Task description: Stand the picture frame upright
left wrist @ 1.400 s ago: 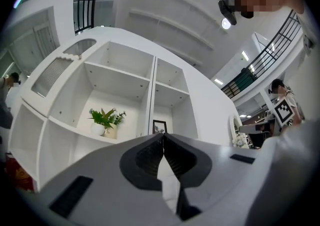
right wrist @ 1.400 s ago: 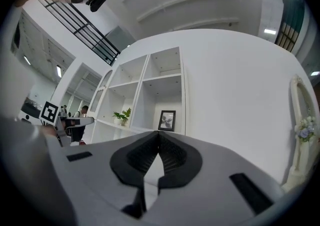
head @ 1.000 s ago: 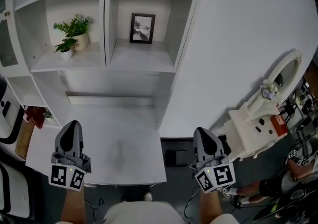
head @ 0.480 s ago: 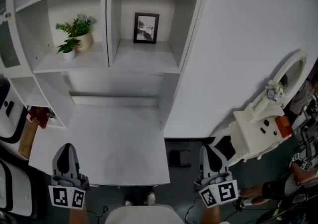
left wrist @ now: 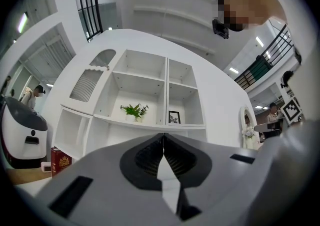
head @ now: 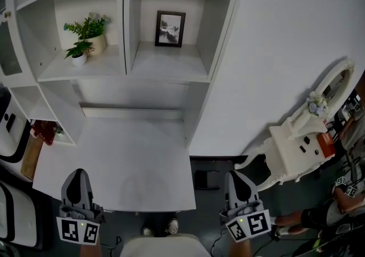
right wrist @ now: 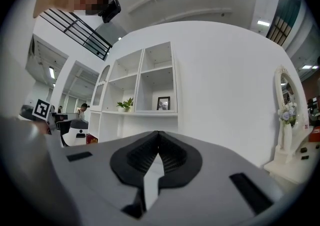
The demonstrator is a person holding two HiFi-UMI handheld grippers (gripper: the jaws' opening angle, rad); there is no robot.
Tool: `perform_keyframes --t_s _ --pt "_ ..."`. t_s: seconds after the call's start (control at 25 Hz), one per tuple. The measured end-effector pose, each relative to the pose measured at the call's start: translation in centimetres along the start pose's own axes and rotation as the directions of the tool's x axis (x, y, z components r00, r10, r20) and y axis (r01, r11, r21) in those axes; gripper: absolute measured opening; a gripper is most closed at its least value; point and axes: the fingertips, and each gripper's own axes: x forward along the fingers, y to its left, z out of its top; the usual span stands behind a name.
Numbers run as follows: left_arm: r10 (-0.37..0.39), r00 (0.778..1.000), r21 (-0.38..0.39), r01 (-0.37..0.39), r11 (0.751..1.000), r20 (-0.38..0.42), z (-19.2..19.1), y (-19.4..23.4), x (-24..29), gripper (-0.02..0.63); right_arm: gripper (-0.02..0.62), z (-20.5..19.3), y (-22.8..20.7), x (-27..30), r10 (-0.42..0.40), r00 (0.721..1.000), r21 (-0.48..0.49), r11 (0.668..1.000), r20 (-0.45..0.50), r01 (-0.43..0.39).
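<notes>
A small black picture frame stands upright at the back of the right shelf compartment; it also shows small and far in the left gripper view and the right gripper view. My left gripper is at the bottom left over the white desk's front edge, shut with nothing in it. My right gripper hangs at the bottom right beyond the desk, over the dark floor, shut and empty too. Both are far from the frame.
A white shelf unit holds a potted green plant in the left compartment. Below it lies the white desk. A white ornate mirror stand is at the right. A red box sits at the left.
Both grippers have drawn back toward the bottom of the head view and sunk lower. The left one moved from over the desk to its front edge. The picture frame has not moved on its shelf.
</notes>
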Motion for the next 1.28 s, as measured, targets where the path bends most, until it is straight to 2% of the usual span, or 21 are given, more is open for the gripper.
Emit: perform_keyframes --t_s 0.76,1.28 --pt "-0.016 1.000 -0.032 0.016 0.999 0.009 -0.4 -0.3 0.7 0.018 0.009 -0.2 0.6 0.3 0.008 1.000 0.015 1.000 -0.007 -0.008" --pt "-0.008 0.999 -0.037 0.010 0.999 0.035 -0.1 -0.5 1.6 0.018 0.009 0.4 0.2 1.6 0.025 0.999 0.016 1.000 0.022 -0.026"
